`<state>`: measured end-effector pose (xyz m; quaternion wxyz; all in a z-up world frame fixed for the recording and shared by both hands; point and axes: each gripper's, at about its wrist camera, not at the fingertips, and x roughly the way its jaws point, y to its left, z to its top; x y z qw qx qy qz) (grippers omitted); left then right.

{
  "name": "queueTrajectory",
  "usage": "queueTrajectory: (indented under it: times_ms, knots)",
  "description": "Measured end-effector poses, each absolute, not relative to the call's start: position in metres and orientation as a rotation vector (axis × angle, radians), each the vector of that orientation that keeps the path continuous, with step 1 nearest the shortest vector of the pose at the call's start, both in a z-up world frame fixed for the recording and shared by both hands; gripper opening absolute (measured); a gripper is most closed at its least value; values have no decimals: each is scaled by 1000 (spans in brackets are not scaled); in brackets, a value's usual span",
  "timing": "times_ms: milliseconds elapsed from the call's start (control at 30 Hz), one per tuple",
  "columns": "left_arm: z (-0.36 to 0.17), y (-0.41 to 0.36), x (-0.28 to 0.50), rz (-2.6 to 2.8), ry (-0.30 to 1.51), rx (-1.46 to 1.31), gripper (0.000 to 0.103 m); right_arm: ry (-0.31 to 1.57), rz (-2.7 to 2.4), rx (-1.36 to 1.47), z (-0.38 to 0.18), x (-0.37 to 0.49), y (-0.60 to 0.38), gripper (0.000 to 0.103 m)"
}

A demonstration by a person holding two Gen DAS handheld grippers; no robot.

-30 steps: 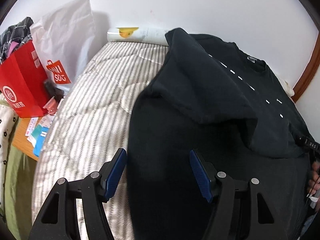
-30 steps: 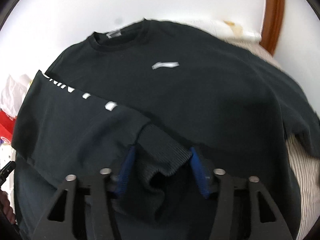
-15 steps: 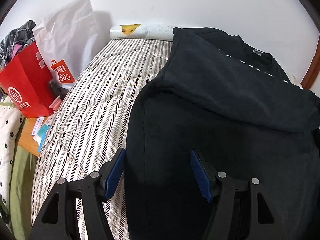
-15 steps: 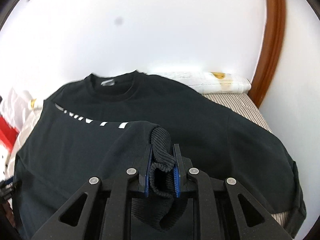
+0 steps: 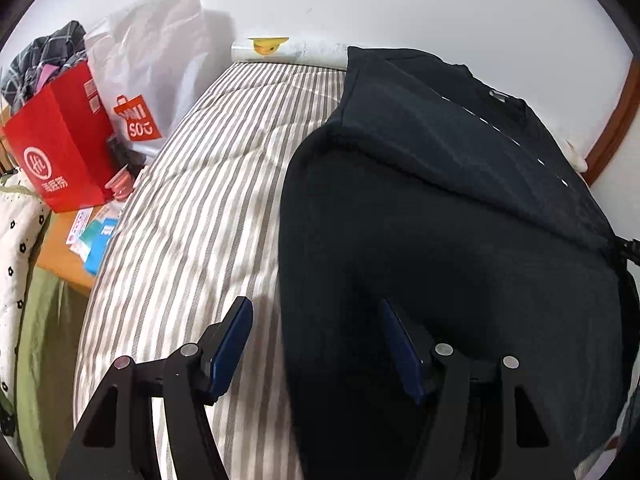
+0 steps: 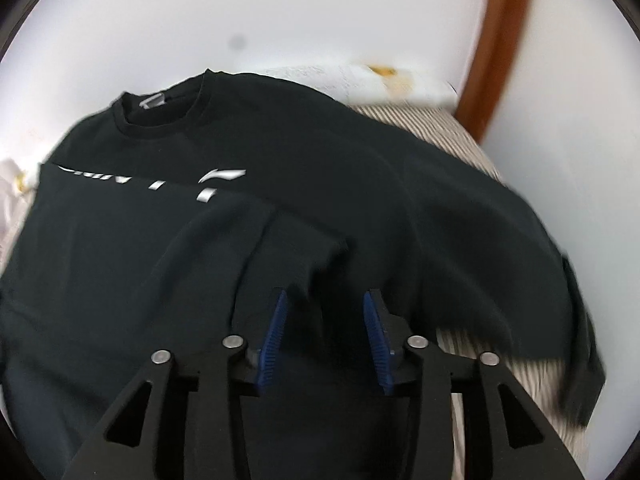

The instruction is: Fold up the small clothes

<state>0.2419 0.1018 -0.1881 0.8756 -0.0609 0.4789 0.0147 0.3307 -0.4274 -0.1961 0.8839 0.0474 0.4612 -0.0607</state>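
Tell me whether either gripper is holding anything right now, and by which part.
Nothing is held. The right gripper is open over the folded sleeve of the black sweatshirt; the left gripper is open at its edge.

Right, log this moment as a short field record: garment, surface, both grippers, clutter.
garment: black sweatshirt, one sleeve folded across the chest
surface: striped mattress
left gripper: open, empty, over the sweatshirt's side edge
right gripper: open, fabric between its fingers ungripped
clutter: red paper bag and white shopping bag beside the bed
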Motion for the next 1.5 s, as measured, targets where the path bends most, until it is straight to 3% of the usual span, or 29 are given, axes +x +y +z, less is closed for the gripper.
queueTrajectory:
  times_ms: [167,633,700,800,867,900,933,967,1500]
  knots:
    - [-192,103,214,0,1020,-119,64,911,-111,32,-188,257,-426,67]
    - [-188,86,143,-73,1006,-117,62,963,-57,49,-228,125,-434,70]
    - [-188,82,140,-66,1001,-106,58,957,-22,57,-232,118,-432,70]
    - [-188,77,140,-51,996,-106,38,971,-4,69,-242,115,-428,70]
    - [-188,75,143,-31,1001,-103,16,975,18,74,-248,118,-425,52]
    - [-188,76,143,-23,1005,-110,16,953,17,69,-248,118,-423,48]
    - [-187,76,143,-19,1008,-116,12,940,21,58,-247,118,-421,24]
    - [-187,77,142,-16,1007,-118,10,937,31,54,-246,118,-419,12]
    - [-177,87,76,-46,998,-147,7,867,42,28,-212,83,-426,9]
